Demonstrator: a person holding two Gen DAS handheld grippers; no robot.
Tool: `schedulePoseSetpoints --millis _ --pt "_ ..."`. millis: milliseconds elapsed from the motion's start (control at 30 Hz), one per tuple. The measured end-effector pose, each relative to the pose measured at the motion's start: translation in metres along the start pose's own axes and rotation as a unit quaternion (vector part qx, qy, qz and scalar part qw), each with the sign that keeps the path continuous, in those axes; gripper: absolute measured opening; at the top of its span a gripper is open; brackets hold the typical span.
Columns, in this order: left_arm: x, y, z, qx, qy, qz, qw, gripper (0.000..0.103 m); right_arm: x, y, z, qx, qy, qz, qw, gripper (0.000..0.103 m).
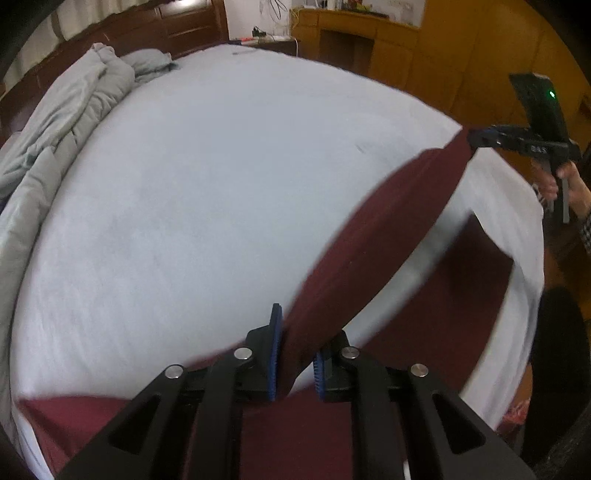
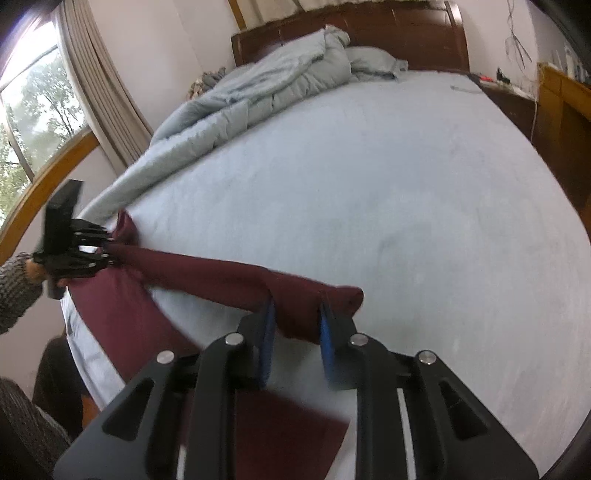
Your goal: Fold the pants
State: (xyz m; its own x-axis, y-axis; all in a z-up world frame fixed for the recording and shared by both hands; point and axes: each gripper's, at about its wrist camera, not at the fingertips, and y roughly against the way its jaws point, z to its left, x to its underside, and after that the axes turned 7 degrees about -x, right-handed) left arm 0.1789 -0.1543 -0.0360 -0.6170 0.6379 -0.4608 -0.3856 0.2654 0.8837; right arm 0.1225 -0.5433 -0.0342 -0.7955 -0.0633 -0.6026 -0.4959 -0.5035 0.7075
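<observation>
Both grippers clamp the maroon pants (image 1: 388,221), stretched taut above the near edge of the bed (image 1: 207,192).

Left gripper (image 1: 295,354) pinches one end of the fabric between narrow blue pads (image 1: 274,350); from this view the right gripper (image 1: 476,138) shows at the far right corner, biting the other end, a hand (image 1: 561,181) on its handle. The right wrist view flips it: right gripper (image 2: 297,325) closed on a bunched fold, left gripper (image 2: 107,251) small at the left edge. Only this view shows the window (image 2: 33,110) and curtain (image 2: 99,81); only the left view shows the yellow cabinet (image 1: 354,40). Count: one pair of pants, two grippers, one crumpled grey duvet (image 2: 266,88) by the headboard (image 2: 369,33). More maroon cloth lies on the pale blue sheet along the near edge.
</observation>
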Motion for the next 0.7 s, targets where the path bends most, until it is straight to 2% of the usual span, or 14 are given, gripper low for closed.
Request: schedulePoseSetpoints --millis 133,233,267,300,367,400,433,500,533,600,633,700 --pt "0.055 -0.003 -0.05 -0.018 -0.015 0.017 0.9996 0.014 0.054 -0.004 0.018 0.009 -0.005 0.046 0.999 0.02" --pt "0.079 -0.015 -0.075 -0.033 -0.022 0.019 0.999 0.014 0.089 -0.004 0.029 0.02 -0.02 0.071 0.997 0.02" --pt "0.086 -0.018 -0.085 -0.045 -0.031 0.015 0.9984 0.015 0.102 -0.007 0.032 0.025 -0.026 0.093 0.995 0.02" --pt "0.093 -0.021 -0.092 -0.06 -0.044 0.013 0.9972 0.015 0.107 -0.011 0.035 0.031 -0.026 0.106 0.993 0.021" --pt "0.1 -0.031 -0.098 -0.076 -0.038 0.016 0.9963 0.015 0.119 -0.02 0.041 0.047 -0.025 0.132 0.99 0.024" --pt "0.102 -0.038 -0.1 -0.082 -0.033 0.021 0.9958 0.015 0.123 -0.024 0.042 0.048 -0.032 0.139 0.989 0.031" --pt "0.101 -0.042 -0.102 -0.088 -0.032 0.021 0.9954 0.015 0.125 -0.028 0.043 0.048 -0.041 0.15 0.987 0.032" --pt "0.099 -0.043 -0.102 -0.098 -0.025 0.018 0.9947 0.016 0.128 -0.027 0.046 0.056 -0.055 0.153 0.985 0.051" --pt "0.098 -0.043 -0.101 -0.097 -0.017 0.017 0.995 0.017 0.128 -0.024 0.047 0.048 -0.062 0.15 0.986 0.055" --pt "0.096 -0.046 -0.106 -0.094 -0.006 0.018 0.9954 0.018 0.132 -0.012 0.049 0.037 -0.091 0.124 0.987 0.077" --pt "0.096 -0.045 -0.106 -0.093 0.001 0.019 0.9955 0.018 0.133 -0.005 0.048 0.02 -0.118 0.11 0.987 0.081" --pt "0.092 -0.046 -0.105 -0.096 0.006 0.019 0.9952 0.018 0.134 0.0 0.043 0.001 -0.161 0.094 0.982 0.081"
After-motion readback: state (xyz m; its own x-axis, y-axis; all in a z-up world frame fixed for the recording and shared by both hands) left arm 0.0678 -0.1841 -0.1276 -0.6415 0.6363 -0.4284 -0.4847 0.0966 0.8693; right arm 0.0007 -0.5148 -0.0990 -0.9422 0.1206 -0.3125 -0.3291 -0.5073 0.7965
